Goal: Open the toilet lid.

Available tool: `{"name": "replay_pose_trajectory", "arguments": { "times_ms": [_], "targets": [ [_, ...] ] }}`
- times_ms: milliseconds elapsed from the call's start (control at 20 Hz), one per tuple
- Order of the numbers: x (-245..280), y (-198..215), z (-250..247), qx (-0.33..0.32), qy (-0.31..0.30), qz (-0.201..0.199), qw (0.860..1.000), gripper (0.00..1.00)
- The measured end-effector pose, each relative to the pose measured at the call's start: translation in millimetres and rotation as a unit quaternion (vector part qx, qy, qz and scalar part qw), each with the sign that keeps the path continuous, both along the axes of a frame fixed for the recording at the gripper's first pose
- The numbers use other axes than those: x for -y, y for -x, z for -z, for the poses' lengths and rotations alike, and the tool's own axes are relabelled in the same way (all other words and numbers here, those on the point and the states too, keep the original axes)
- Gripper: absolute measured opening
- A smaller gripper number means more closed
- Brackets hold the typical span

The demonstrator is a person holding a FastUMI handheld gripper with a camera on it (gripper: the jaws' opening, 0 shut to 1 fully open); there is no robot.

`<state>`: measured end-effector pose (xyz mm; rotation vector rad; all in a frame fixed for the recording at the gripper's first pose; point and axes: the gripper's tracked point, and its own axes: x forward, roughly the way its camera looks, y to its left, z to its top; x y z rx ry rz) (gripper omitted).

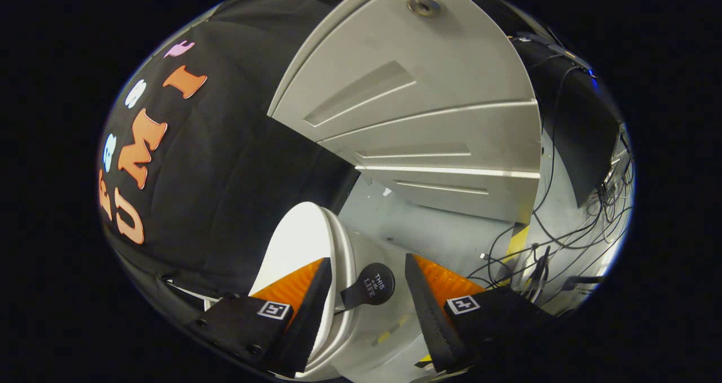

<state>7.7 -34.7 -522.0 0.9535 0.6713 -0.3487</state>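
Note:
The white toilet lid (302, 242) stands lifted, its broad face against the black cloth wall. Its rim (343, 264) runs along the inner side of the left finger (307, 301). A round black lifting tab (375, 284) with a short stem sticks out from the rim into the gap between the fingers. My gripper (366, 259) is open, with a wide gap. The right finger (431, 304) stands apart from the lid and the tab, over the pale floor. Whether the left finger touches the rim I cannot tell.
A grey panelled door or cabinet (417, 118) with a round lock rises beyond the toilet. Several black cables (564, 236) lie tangled on the pale floor (428, 225) beyond the right finger, next to yellow and black tape (516, 242).

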Motion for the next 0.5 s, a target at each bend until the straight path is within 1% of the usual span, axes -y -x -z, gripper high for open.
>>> {"name": "replay_pose_trajectory", "arguments": {
  "times_ms": [100,150,200,250,350,400,500],
  "targets": [
    [-3,-5,6,0.002,-0.031,0.011,0.999,0.78],
    [-5,-9,8,0.005,-0.042,0.015,0.999,0.77],
    [-6,-10,10,0.008,-0.052,0.017,0.998,0.69],
    [-5,-11,13,0.004,-0.056,0.023,0.998,0.69],
    [-8,-13,12,0.013,-0.089,0.032,0.995,0.56],
    [-6,-11,14,0.013,-0.100,0.038,0.994,0.56],
    [-6,-11,18,0.016,-0.132,0.054,0.990,0.37]
  ]
}}
